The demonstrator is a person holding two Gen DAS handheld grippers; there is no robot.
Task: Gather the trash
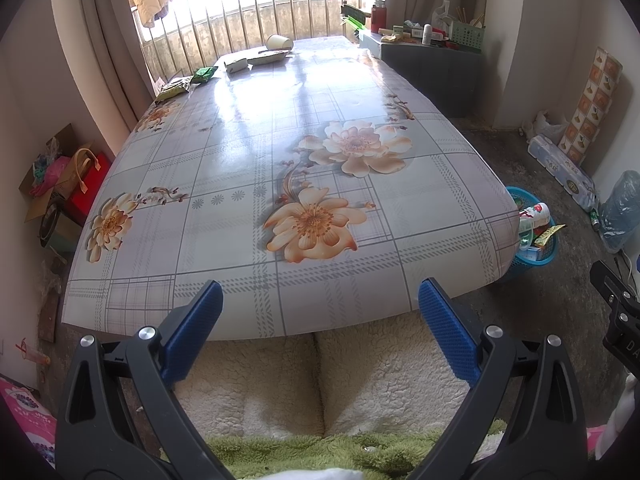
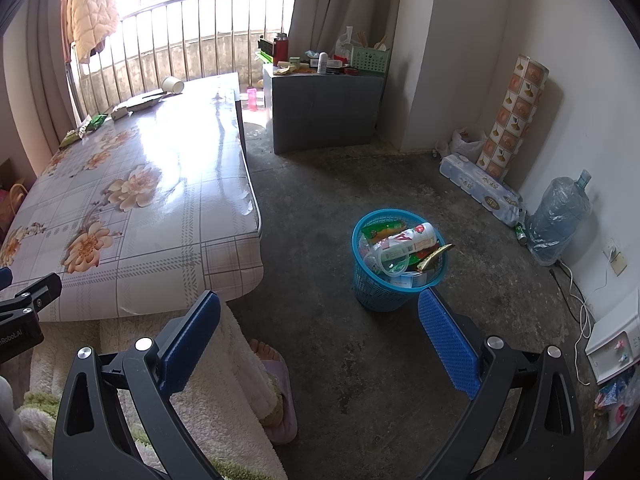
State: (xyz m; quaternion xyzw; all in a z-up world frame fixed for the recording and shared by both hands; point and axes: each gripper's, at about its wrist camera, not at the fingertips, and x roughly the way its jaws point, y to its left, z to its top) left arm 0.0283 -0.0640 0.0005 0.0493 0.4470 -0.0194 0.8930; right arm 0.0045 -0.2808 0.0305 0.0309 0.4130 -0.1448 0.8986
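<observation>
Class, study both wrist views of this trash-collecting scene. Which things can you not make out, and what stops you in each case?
- Blue basket, left wrist view: partly hidden behind the table corner.
- Basket contents, right wrist view: lower layers covered by the bottle and wrappers.
- Far-end litter, paper cup and green packet: too small to read.
- Window: overexposed, outside unseen.
- Left gripper and right gripper: open, empty.

left tool point(image 1: 320, 300) agape, right tool point(image 2: 320, 312) agape
</observation>
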